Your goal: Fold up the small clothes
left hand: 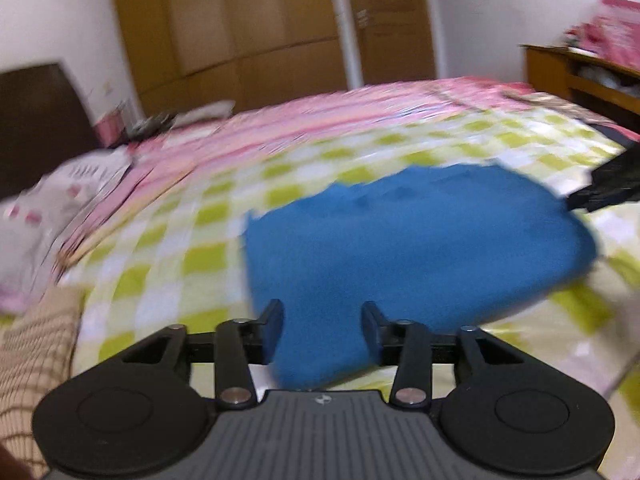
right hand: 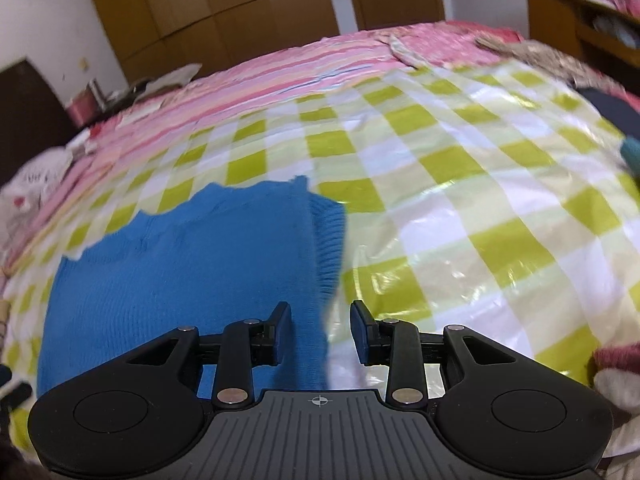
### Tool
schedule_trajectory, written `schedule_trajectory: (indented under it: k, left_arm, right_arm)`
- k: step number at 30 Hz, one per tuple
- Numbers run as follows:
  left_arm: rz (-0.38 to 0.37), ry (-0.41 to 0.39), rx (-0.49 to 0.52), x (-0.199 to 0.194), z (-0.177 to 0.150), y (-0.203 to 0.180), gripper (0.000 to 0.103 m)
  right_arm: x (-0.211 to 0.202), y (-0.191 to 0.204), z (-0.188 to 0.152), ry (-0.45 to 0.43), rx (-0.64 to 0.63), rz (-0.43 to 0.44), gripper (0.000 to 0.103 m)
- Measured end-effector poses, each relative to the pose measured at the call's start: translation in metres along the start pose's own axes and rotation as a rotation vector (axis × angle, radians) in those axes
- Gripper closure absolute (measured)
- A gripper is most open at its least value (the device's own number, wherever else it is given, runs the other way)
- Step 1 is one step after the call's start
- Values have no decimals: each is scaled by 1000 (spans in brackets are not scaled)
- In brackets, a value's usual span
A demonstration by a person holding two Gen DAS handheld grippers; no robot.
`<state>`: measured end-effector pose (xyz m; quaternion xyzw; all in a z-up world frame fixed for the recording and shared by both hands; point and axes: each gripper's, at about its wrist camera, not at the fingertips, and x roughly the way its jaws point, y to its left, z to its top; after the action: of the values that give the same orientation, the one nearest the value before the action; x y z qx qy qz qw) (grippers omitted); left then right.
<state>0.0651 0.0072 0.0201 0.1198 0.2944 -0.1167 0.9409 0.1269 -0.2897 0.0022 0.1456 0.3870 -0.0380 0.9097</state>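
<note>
A blue knitted garment [left hand: 416,240] lies flat on a green-and-white checked sheet [left hand: 160,248]. My left gripper [left hand: 323,322] is open just above the garment's near edge, with cloth showing between its fingers. In the right wrist view the same blue garment [right hand: 192,272] fills the lower left, its ribbed hem [right hand: 330,240] at its right side. My right gripper [right hand: 320,322] is open over the garment's right edge, its left finger over the cloth and its right finger over the checked sheet [right hand: 460,200]. Part of the right gripper [left hand: 612,184] shows at the garment's far right corner in the left wrist view.
The sheet covers a bed with pink striped bedding [right hand: 280,64] behind. Wooden wardrobes [left hand: 248,28] stand at the back, a wooden shelf [left hand: 580,76] at the right, a dark headboard [left hand: 36,120] at the left. Other clothes [right hand: 616,364] lie at the right edge.
</note>
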Motion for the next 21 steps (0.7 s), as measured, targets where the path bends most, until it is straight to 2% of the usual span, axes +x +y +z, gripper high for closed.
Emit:
schedule_trajectory:
  k: [3,5,9,12,15,18,21]
  left_arm:
    - [-94,2,61,-2,5,-34,54]
    - [-109,-1,133,2,7,-59,54]
    - [-110,3,277,16,14,-107,53]
    - [-98,-5,356,26,16,-135,53]
    - [-84,-1,417,36,14,-155,52]
    - [-49,-6,505,43,7,-175,52]
    - [-41,-6,549,50,5,-189,52]
  right_arm:
    - [3,-21,-3,9,68,60,67]
    - [4,-32,-7,12,106,100,66]
    - [4,-53,-15,21,167,174,64]
    - [2,-66,-11,37,184,197,64]
    - [1,-75,-7,33,215,241,59]
    - [3,-80,-6,42,228,278,59]
    - [5,-83,-7,57,230,295,58]
